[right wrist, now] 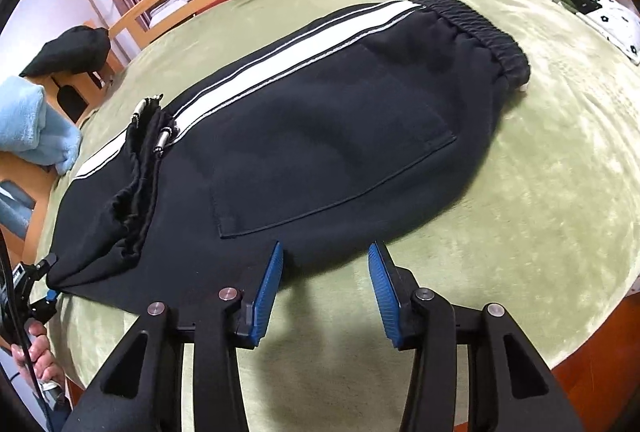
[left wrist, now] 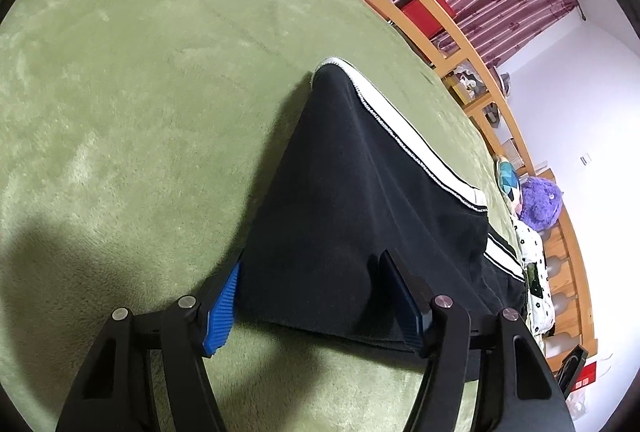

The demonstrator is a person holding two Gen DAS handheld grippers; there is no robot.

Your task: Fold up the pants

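Your left tool (left wrist: 316, 302) sits at the near edge of the bed (left wrist: 132, 104), jaws apart and straddling the folded end of the black pants (left wrist: 352, 192). Cloth lies between the blue pads (left wrist: 220, 308), but whether they press on it can't be told from the wrist view. In the right wrist view your hand (right wrist: 38, 356) shows at the lower left, holding that tool's handle.

The pants lie folded across the middle of the green bed cover, white side stripe (right wrist: 280, 56) along the far side, back pocket (right wrist: 328, 160) facing up, elastic waistband (right wrist: 476, 28) toward the right end. Drawstring (right wrist: 154, 124) with metal tips lies on the left part.

Your right tool (right wrist: 326, 290) hovers at the near edge of the pants, jaws apart; no cloth between the pads, only bed cover.
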